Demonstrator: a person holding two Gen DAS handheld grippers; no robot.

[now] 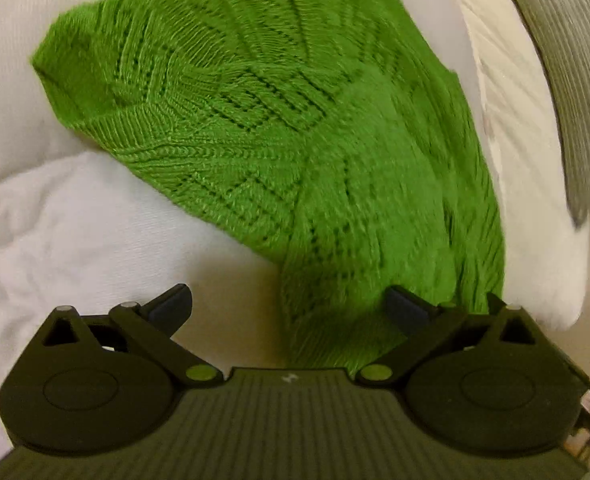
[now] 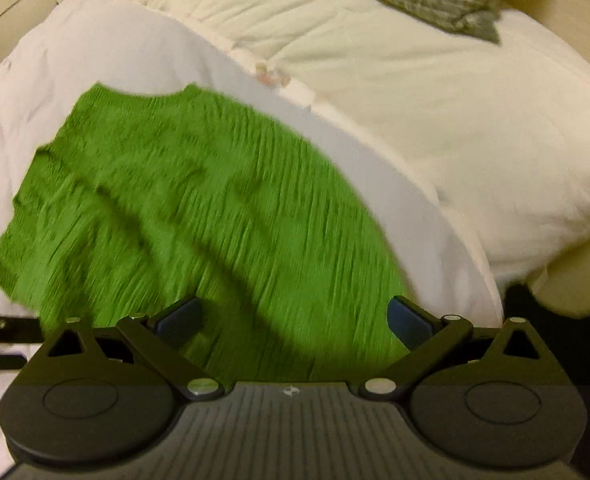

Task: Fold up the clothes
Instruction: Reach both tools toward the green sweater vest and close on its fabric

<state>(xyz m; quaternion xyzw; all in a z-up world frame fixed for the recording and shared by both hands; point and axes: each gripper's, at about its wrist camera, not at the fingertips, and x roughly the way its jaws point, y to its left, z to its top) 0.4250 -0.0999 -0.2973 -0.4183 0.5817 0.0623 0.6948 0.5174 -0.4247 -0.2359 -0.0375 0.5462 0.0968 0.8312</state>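
Fingers [image 1: 405, 308] apart over blurred green knit [image 1: 255, 120], hem seemingly cut off.

Your left gripper [image 1: 289, 308] has its jaws spread wide, the two dark pads well apart, and nothing is caught between them. It points forward and somewhat downward, its right pad sitting right at the edge of the cloth below. Your right gripper [image 2: 295, 320] is in the same state, jaws wide with both pads clear, angled down from above. Neither of your hands shows in either wrist view.
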